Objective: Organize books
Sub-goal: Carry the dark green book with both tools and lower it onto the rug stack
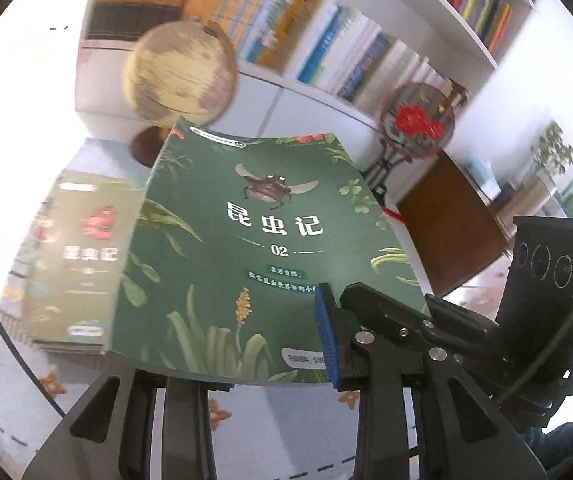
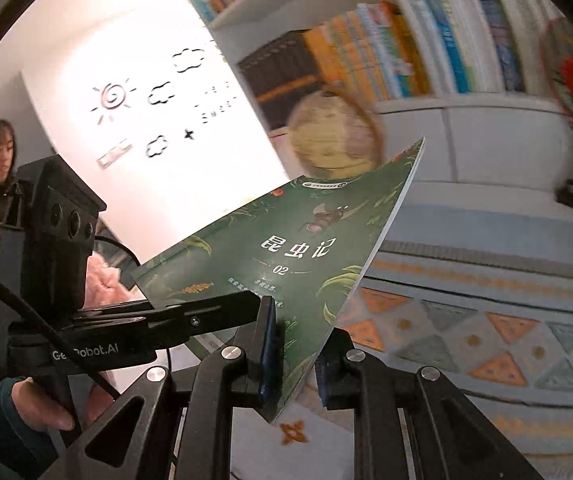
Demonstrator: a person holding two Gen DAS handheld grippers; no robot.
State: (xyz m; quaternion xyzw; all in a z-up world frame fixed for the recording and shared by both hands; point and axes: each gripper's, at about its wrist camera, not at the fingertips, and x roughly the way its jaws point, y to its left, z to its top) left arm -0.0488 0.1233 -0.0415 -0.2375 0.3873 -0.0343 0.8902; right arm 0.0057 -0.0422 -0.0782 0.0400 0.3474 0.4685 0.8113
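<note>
A green book with a beetle and "02" on its cover [image 1: 246, 240] is held up off the table by both grippers. My left gripper [image 1: 278, 364] is shut on its near edge; one blue pad [image 1: 326, 336] lies on top of the cover. My right gripper [image 2: 298, 360] is shut on the book's near corner [image 2: 286, 272], which stands tilted in that view. The right gripper's body also shows in the left wrist view [image 1: 446, 328]. A second, olive-green book of the same series [image 1: 78, 260] lies on a stack at the left, below the held book.
A globe [image 1: 178, 76] stands behind the books. A white bookshelf [image 1: 346, 52] full of upright books fills the back. A round fan with red flowers [image 1: 418, 120] stands on a stand at the right beside a brown board [image 1: 450, 220]. The tablecloth [image 2: 466, 320] is patterned.
</note>
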